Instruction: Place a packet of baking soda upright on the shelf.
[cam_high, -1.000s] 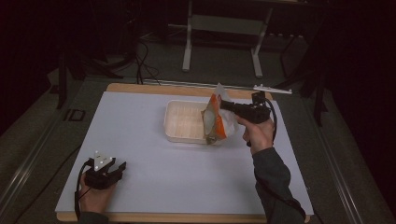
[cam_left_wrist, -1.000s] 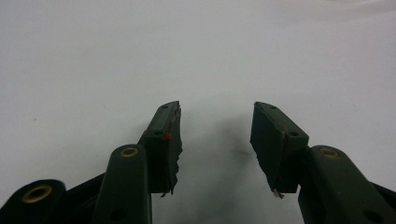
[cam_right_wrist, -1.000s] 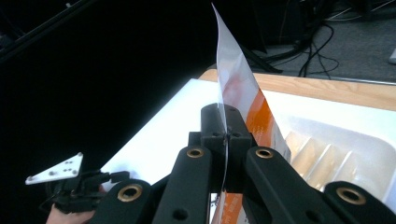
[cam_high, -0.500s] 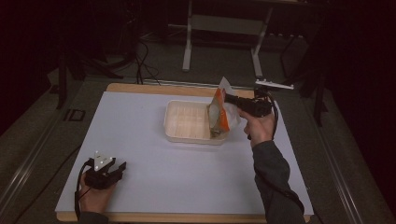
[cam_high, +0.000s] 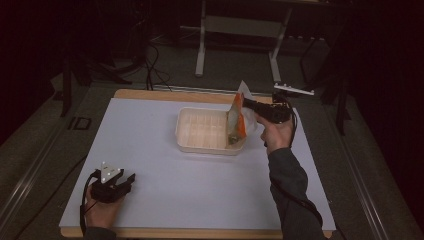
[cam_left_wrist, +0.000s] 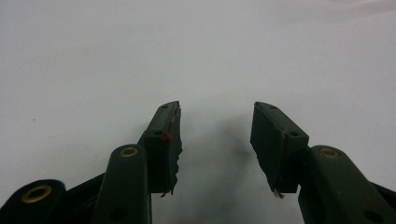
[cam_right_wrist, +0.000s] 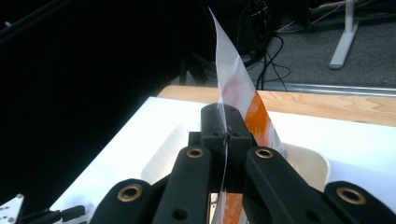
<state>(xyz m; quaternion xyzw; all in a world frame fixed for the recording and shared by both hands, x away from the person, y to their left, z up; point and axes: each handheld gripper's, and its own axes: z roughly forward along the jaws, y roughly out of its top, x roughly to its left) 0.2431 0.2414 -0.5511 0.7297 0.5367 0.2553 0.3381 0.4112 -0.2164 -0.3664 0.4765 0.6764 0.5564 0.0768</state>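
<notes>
**Right tongs pinching an orange pouch at the tray**

High view: The right tongs (cam_high: 248, 105) are held level at the far right of the white surface (cam_high: 165, 190), pointing left. They clamp the upper edge of an orange and white pouch (cam_high: 236, 121). The pouch hangs upright, with its lower end inside the right end of a pale plastic tray (cam_high: 202, 134). The tray lies flat on the surface, far of centre. The left tongs (cam_high: 125, 181) rest at the near left corner of the surface, well apart from the tray.

Left gripper view: The jaws of the left tongs (cam_left_wrist: 215, 135) stand spread. Only the bare white surface (cam_left_wrist: 196, 56) lies between them.

Right gripper view: The jaws of the right tongs (cam_right_wrist: 226, 135) are pressed together on the thin edge of the pouch (cam_right_wrist: 233, 79). The pouch rises above them and continues below. Part of the tray (cam_right_wrist: 308, 163) lies beyond.
</notes>
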